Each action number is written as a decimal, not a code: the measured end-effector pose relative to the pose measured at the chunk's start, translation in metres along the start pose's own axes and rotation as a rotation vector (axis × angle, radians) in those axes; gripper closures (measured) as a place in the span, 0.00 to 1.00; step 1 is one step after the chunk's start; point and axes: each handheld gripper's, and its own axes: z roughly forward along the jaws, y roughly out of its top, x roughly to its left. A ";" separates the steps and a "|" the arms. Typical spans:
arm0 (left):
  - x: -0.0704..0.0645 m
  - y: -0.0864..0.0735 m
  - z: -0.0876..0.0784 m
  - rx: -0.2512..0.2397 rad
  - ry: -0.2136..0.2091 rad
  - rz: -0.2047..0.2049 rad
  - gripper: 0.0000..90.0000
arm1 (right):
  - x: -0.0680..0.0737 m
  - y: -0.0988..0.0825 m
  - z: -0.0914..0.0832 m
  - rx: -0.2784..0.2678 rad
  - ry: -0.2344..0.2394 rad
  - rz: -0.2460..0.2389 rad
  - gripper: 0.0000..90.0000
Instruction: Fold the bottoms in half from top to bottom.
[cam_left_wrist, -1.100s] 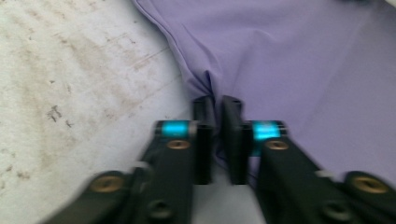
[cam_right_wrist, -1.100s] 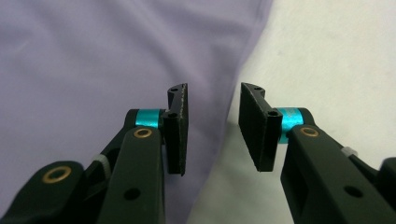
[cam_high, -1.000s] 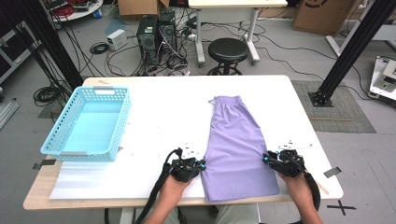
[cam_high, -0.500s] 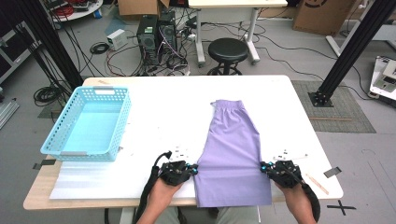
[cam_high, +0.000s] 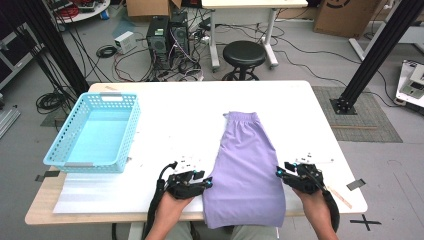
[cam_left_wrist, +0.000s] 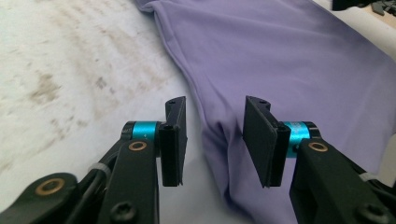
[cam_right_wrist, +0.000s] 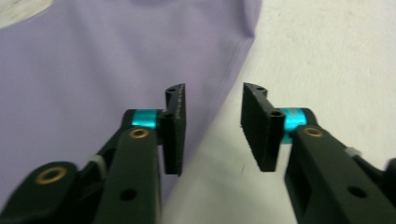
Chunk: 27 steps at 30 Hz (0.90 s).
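Purple shorts lie lengthwise on the white table, waistband at the far end, the near hem hanging just over the front edge. My left gripper sits at the cloth's left side near the front. Its jaws have just been opening; in the left gripper view they stand apart over the edge of the shorts without pinching it. My right gripper is at the cloth's right side. Its jaws have also just been opening and straddle the edge of the shorts above bare table.
A light-blue plastic basket stands on the table's left side, with nothing in it. Beyond the far edge are a black stool, computer towers and floor cables. A person's forearms come in at the bottom.
Both grippers drew the shorts toward the near edge, then opened and let go of the cloth. The hem now reaches farther over the front edge.
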 end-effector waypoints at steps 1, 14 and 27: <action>0.000 0.001 0.004 0.014 0.003 -0.001 0.67 | -0.002 0.004 0.006 0.005 0.000 0.009 0.66; -0.010 -0.011 0.001 0.046 0.060 0.069 0.96 | 0.001 0.007 0.029 0.053 0.030 0.006 1.00; -0.017 -0.029 -0.025 0.002 0.057 0.062 0.88 | 0.013 0.001 0.006 -0.009 0.039 -0.045 0.70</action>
